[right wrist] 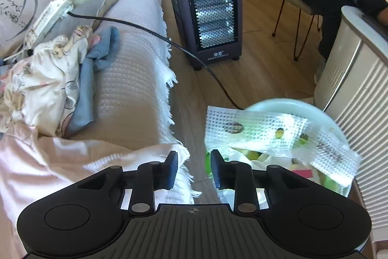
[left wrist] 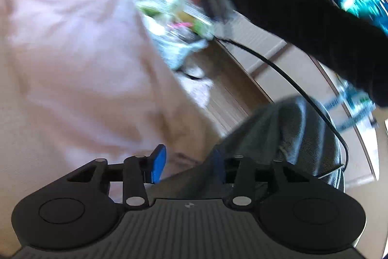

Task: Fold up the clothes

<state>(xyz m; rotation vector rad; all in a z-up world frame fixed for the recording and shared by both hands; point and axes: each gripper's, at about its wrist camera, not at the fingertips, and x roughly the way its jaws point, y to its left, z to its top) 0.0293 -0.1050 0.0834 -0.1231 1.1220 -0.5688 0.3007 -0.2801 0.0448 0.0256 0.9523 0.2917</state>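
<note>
Two wrist views are supplied; the left is heavily motion-blurred, the right is sharp.

Sofa (right wrist: 135,79): fills the left half of the right wrist view, under a waffle-textured cover with a fringed edge along the floor side.

Pink garment (left wrist: 72,52): fills the left half of the left wrist view as a broad pale sheet. In the right wrist view it lies at lower left on the sofa seat, just left of the gripper body.

Heater (right wrist: 208,18): upper centre of the right wrist view, standing on the wood floor beside the sofa, grille lit.

Clothes pile (right wrist: 46,79): mid left of the right wrist view, on the sofa — a cream printed piece bunched against a blue piece, above the pink garment.

Bin (right wrist: 300,111): lower right of the right wrist view, pale round rim, with clear grid-patterned plastic lying across its top.

Black cable (right wrist: 155,34): runs from a white power strip at upper left of the right wrist view, across the sofa, down to the floor near the bin.

Left gripper (left wrist: 189,165): bottom centre of the left wrist view. Blue pads stand apart with a clear gap. The pink garment's edge and dark trouser fabric show beyond the gap; blur prevents telling whether cloth touches a pad.

Right gripper (right wrist: 194,169): bottom centre of the right wrist view. Dark pads stand apart — nothing between them. The left pad overlaps the sofa cover's fringe in the picture; the right pad overlaps the bin contents.
</note>
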